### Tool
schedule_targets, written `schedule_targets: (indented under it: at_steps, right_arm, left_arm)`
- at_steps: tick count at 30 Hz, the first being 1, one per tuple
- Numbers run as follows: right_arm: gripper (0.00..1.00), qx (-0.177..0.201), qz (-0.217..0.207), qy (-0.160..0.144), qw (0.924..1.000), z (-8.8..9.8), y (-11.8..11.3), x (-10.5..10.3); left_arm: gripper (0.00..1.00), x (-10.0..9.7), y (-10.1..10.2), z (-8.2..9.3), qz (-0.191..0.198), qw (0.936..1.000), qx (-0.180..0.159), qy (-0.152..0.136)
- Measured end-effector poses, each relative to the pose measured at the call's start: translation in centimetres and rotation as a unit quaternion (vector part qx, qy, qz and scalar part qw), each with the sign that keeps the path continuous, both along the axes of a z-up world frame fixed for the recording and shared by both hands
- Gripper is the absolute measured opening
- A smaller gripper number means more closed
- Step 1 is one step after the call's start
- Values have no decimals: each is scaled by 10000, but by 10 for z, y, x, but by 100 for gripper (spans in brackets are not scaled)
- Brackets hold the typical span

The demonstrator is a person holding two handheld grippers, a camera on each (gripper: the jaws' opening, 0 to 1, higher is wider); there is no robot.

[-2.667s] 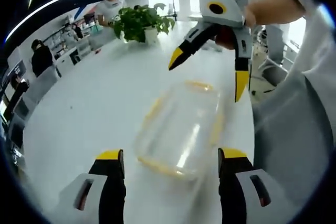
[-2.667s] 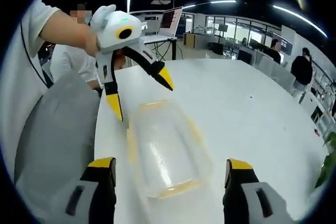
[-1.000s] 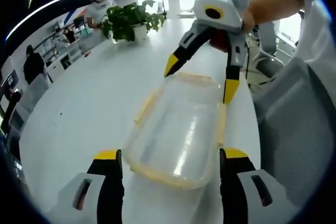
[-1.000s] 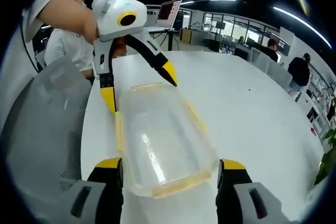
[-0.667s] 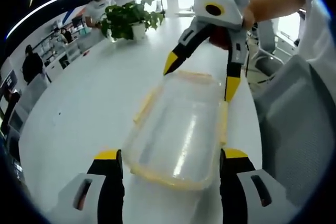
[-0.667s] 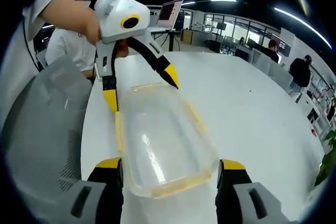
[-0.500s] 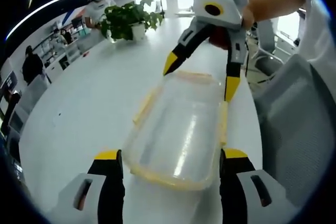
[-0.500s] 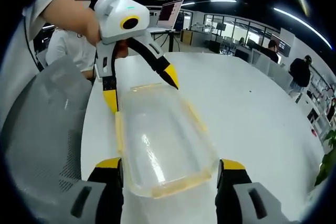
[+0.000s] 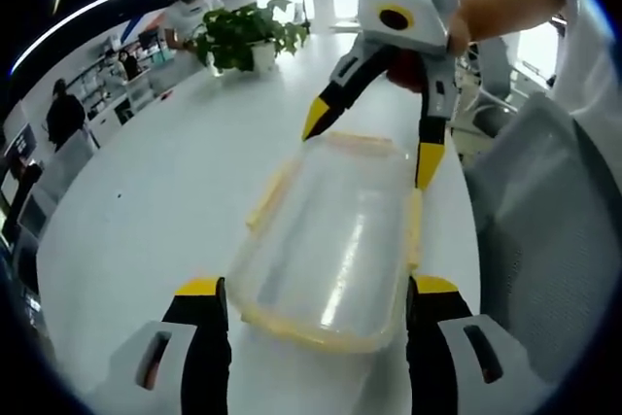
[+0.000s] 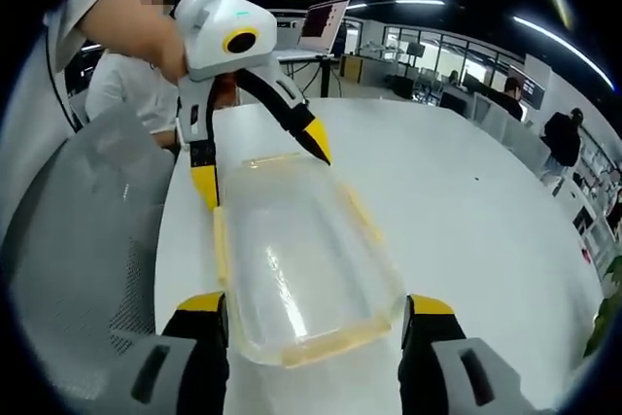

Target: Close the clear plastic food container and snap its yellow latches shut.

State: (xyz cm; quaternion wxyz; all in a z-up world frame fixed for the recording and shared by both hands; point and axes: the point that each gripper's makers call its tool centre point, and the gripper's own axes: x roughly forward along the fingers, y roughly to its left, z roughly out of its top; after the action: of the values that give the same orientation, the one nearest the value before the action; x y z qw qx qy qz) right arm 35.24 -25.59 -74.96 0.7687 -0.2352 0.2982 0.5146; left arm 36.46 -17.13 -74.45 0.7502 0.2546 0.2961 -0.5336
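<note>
One clear container [image 9: 335, 240] [image 10: 292, 274] lies on the white table [image 9: 165, 191] [image 10: 466, 211], near the edge where a grey chair [image 9: 549, 240] [image 10: 78, 240] stands. Its clear lid sits on top, and four yellow latches run along its sides: one at each short end and one on each long side. The latch on the long side away from the chair [image 9: 269, 198] [image 10: 364, 216] stands out a little from the wall; whether the others are snapped down cannot be told.

Two grippers work at the container, one at each short end. The left gripper [image 9: 313, 300] [image 10: 260, 170] has its jaws spread wide, wider than the container, one yellow-tipped jaw on either side of the near end in the left gripper view. The pictures do not settle whether they touch the walls; it holds nothing. The right gripper [image 10: 313, 318] [image 9: 371, 148] is also spread wide, its jaws on either side of the opposite end in the same way, holding nothing. In each view the other gripper reaches down over the far end, with one tip close to a far corner of the lid and the other tip beside the chair-side latch.

A bare hand [image 9: 486, 7] [image 10: 136, 31] with a white sleeve grips each tool's body. Beyond the container, at the far side of the table, stands one potted plant [image 9: 243, 36]. Several people stand in the office behind, and one open laptop [image 10: 326, 26] sits on a stand beyond the table.
</note>
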Motion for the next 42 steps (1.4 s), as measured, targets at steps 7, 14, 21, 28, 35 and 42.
schedule_targets:
  at_steps: [7, 14, 21, 28, 35, 42]
  right_arm:
    - [72, 2, 87, 5, 10000, 0, 26, 0]
    - [72, -29, 146, 8, 9999, 0, 50, 1]
    - [72, -16, 148, 3, 9999, 0, 66, 6]
    - [72, -16, 141, 1, 9999, 0, 72, 21]
    - [72, -39, 124, 9, 9999, 0, 76, 38]
    - [71, -7, 155, 1, 9999, 1, 74, 61]
  left_arm:
    - [73, -2, 28, 0, 95, 9999, 42, 21]
    - [73, -1, 52, -1, 142, 9999, 49, 33]
    - [73, 5, 68, 0, 130, 9999, 34, 22]
    - [72, 20, 74, 0, 120, 9999, 45, 25]
    - [72, 38, 78, 0, 112, 9999, 18, 36]
    - [72, 58, 77, 0, 149, 9999, 21, 27]
